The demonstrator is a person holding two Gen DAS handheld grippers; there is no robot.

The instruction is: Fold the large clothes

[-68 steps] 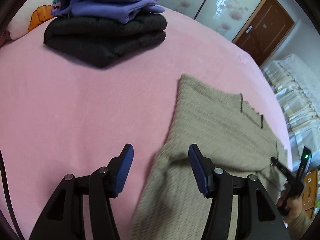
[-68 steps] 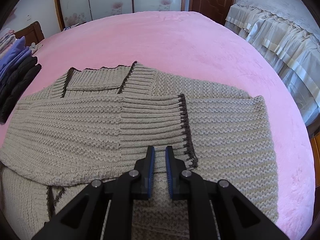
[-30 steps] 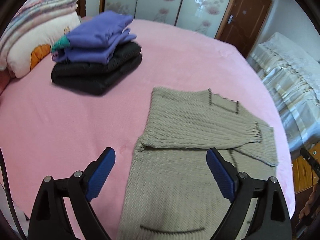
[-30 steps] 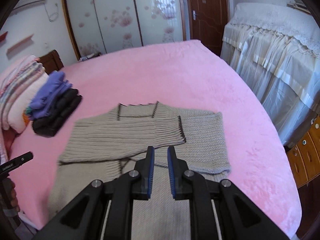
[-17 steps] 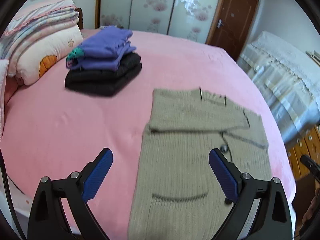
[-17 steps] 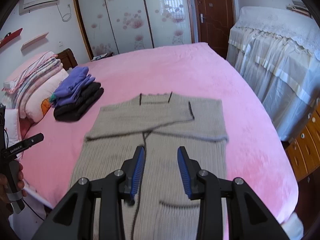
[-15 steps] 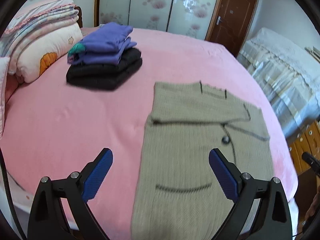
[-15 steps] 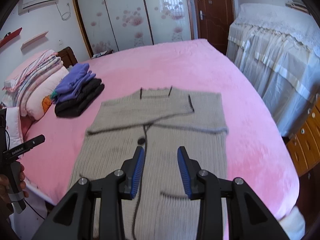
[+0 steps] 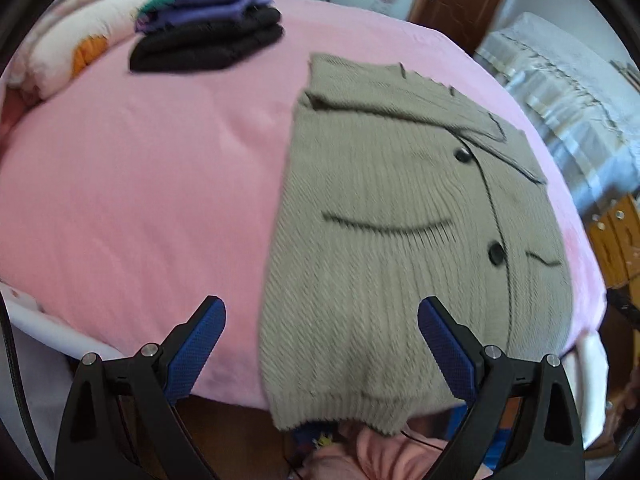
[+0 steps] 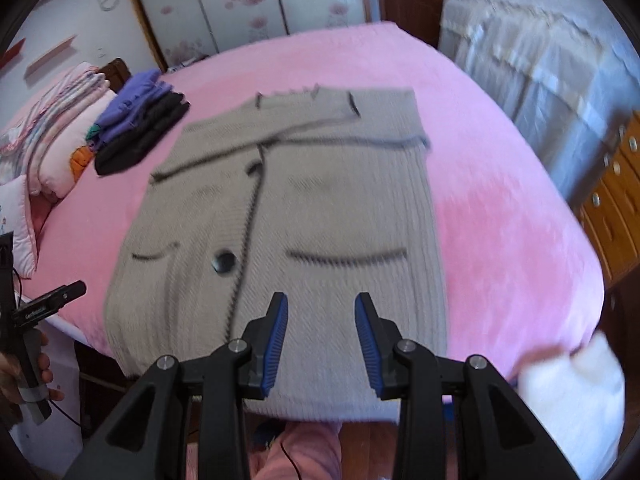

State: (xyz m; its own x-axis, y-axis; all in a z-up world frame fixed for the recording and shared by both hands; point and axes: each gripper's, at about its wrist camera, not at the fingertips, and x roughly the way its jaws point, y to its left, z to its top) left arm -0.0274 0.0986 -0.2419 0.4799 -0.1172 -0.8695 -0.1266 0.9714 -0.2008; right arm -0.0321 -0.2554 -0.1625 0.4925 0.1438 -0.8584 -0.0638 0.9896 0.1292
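Observation:
A beige knit cardigan [image 9: 380, 260] with dark trim, black buttons and two pockets lies face up on the pink bed [image 9: 140, 200]. Both its sleeves are folded across the chest, and its hem hangs over the near edge. My left gripper [image 9: 320, 312] hovers wide open above the hem's left part, holding nothing. In the right wrist view the cardigan [image 10: 320, 208] is blurred by motion. My right gripper [image 10: 321, 300] is partly open above the right pocket side near the hem, with nothing between its pads. A hand [image 10: 16, 376] with the other tool's handle shows at the left edge.
A stack of folded purple and black clothes [image 9: 208, 28] sits at the bed's far left, next to rolled quilts [image 9: 72, 32]. A second bed under a white cover [image 10: 540, 52] and wooden drawers [image 10: 612, 200] stand to the right. A pink trouser leg [image 10: 296, 452] shows below.
Both grippers have drawn back from the folded sleeves to the cardigan's near hem and sunk lower. The right jaws went from nearly shut to partly open. The left stays wide open.

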